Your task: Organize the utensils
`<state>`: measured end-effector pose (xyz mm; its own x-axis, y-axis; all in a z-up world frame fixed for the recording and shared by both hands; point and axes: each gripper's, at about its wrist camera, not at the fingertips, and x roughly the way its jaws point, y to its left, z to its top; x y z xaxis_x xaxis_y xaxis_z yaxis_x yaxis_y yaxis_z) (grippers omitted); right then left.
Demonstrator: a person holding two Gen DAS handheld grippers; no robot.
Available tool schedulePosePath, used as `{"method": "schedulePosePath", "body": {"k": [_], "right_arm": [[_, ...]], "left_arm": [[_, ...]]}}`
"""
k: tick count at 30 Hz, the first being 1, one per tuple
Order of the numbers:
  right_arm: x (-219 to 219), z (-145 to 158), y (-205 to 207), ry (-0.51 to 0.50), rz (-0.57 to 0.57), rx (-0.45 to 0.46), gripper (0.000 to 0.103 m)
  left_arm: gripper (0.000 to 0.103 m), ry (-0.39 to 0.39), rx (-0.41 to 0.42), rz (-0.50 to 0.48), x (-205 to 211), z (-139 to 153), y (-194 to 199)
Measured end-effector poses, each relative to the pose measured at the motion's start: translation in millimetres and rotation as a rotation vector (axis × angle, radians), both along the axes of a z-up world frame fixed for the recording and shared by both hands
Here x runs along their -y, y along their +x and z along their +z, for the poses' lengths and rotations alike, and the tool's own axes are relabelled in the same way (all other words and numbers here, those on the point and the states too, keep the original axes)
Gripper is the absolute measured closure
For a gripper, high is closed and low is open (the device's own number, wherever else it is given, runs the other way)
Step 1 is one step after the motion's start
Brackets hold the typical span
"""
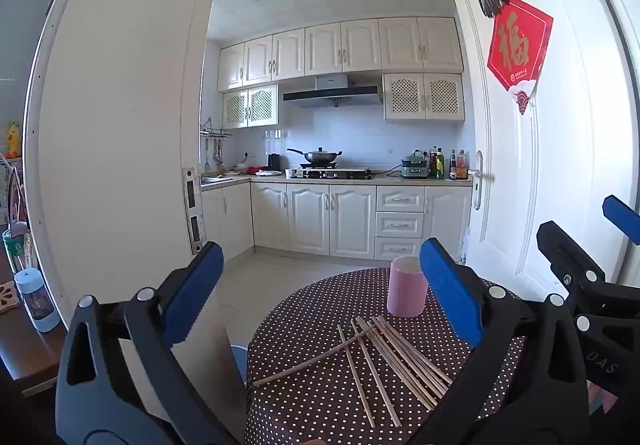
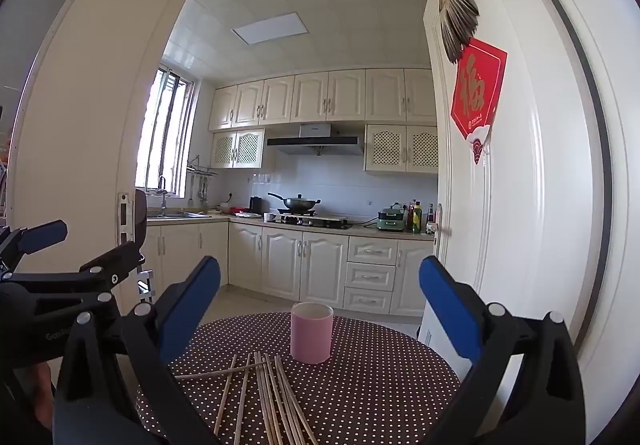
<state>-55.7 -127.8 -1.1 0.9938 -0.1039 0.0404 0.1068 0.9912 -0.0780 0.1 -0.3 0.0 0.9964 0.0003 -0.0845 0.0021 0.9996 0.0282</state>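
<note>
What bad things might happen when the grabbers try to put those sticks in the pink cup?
The chopsticks lie crossed in a loose pile, so grabbing one may drag or flick its neighbours. Some sit near the edge of the small round table and might roll off. The pink cup is light-looking and upright; a long stick pushed in at a slant may tip it.

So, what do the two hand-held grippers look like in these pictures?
Both look alike. The left hand-held gripper and the right hand-held gripper have black plastic frames with triangular cut-outs and round silver rivets. Each finger ends in a flat blue pad with a finely dotted texture. No cables show. No sleeve can be seen.
</note>
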Motion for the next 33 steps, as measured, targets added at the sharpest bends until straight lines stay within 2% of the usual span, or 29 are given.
{"method": "schedulePosePath", "body": {"k": [33], "right_arm": [[1.6,-0.7,-3.3,0.009,-0.006,-0.006,0.007]], "left_arm": [[0.006,-0.009,0.0,0.001,-0.2,0.2,0.1]]}}
